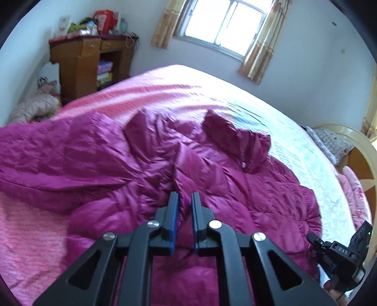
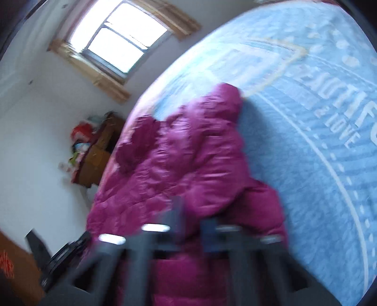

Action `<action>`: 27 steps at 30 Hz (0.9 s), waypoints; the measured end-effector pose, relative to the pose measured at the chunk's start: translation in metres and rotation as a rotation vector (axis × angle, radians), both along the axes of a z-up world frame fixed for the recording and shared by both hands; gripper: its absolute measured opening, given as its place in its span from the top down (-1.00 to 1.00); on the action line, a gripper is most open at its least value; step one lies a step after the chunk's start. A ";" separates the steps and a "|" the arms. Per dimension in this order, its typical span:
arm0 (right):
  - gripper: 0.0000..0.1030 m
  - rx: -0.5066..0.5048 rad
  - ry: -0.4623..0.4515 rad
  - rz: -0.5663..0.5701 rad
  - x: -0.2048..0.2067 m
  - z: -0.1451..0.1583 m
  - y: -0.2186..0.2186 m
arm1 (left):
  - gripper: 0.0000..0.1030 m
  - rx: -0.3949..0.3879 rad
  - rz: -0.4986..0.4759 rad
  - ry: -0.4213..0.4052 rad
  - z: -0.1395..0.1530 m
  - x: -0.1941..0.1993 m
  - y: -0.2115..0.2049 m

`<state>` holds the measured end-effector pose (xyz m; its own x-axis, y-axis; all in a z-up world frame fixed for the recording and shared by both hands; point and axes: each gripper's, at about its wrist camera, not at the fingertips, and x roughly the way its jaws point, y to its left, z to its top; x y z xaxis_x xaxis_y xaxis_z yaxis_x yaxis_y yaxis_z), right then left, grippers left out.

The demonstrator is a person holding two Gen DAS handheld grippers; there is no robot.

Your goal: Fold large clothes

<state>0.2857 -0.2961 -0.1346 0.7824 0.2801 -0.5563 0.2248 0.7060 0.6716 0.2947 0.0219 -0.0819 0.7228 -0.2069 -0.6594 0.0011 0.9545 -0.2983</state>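
A large magenta quilted down jacket [image 1: 117, 153] lies spread and rumpled on the bed, with its collar flaps standing up toward the far side. My left gripper [image 1: 185, 202] is shut on a raised fold of the jacket near its middle, and fabric shows between the blue pads. The right wrist view is blurred. There the jacket [image 2: 188, 153] hangs across the bed's blue cover [image 2: 318, 117], and my right gripper [image 2: 192, 219] is shut on its near edge. In the left wrist view the right gripper [image 1: 315, 242] sits at the jacket's lower right hem.
The bed carries a pink cover [image 1: 165, 87] on the left and a pale blue printed one on the right. A cluttered wooden desk [image 1: 80, 61] stands in the far left corner. A curtained window [image 1: 223, 21] is behind, and a pillow [image 1: 329, 143] lies by the curved headboard [image 1: 355, 138].
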 end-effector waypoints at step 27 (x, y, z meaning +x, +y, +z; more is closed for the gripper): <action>0.73 -0.395 0.011 0.193 0.009 0.012 0.077 | -0.15 0.301 0.043 0.056 -0.027 0.009 -0.017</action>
<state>0.2950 -0.2188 -0.1222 0.7299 0.1849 -0.6581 0.0693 0.9377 0.3404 0.3036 0.0051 -0.1091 0.6874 0.0340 -0.7255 -0.0497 0.9988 -0.0002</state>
